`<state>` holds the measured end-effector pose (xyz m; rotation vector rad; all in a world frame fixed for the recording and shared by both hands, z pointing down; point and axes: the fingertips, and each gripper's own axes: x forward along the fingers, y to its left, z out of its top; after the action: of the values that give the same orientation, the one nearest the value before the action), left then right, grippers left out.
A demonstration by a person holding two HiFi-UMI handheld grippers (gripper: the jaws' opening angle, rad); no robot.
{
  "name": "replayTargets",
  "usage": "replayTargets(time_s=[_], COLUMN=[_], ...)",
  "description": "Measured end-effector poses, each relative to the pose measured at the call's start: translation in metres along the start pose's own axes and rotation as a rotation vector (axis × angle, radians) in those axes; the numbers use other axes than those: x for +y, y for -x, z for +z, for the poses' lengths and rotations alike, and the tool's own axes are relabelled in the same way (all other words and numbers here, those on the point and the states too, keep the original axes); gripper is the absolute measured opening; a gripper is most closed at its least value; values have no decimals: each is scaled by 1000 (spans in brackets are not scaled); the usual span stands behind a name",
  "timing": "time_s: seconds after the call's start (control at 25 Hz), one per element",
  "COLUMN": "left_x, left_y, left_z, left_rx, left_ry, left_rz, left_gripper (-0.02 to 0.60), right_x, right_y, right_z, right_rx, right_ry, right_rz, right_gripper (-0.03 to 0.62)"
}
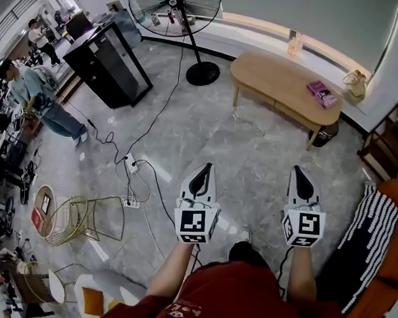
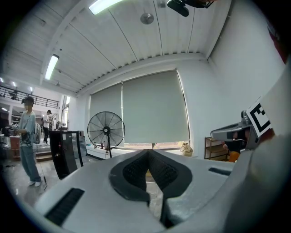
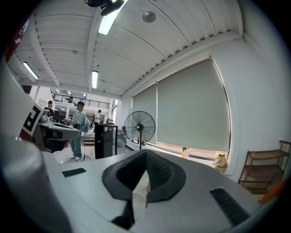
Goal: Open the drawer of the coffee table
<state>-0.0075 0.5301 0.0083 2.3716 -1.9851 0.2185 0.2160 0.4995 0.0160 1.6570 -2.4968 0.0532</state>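
Left tongs [image 1: 208,166], right tongs [image 1: 298,168] side by side; coffee table [image 1: 271,79] beyond.

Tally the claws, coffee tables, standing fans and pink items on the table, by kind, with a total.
White claws: 2, left claw, right claw
Oval light-wood coffee table: 1
Black pedestal fan: 1
Pink flat box: 1
Total: 5

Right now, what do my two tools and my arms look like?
The left tool and right tool match: tapered white shells with a black oval hollow near the tip and ribbed black pads inside. Each carries a white cube printed with black square markers. You wear a red short-sleeved shirt; the forearms are bare.
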Motion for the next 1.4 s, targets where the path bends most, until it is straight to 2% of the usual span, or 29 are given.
replayTargets(time_s=[0.32,0.52,1.04,1.4], left_x=[-17,-14,15,62], left_y=[-62,-82,-144,-225], left_z=[5,11,-1,-3], left_rx=[9,6,10,9], left_ry=[16,15,24,35], left_rz=[17,26,16,-19], left_gripper=[6,6,6,6], right_x=[-47,-59,-65,-61], right_y=[-46,-67,-127,-218], right_z=[0,3,7,11], right_rx=[-7,-11,-15,13], right_ry=[-23,-30,-6,19], right_rz=[23,31,17,0], right_gripper=[-5,-5,-5,-5])
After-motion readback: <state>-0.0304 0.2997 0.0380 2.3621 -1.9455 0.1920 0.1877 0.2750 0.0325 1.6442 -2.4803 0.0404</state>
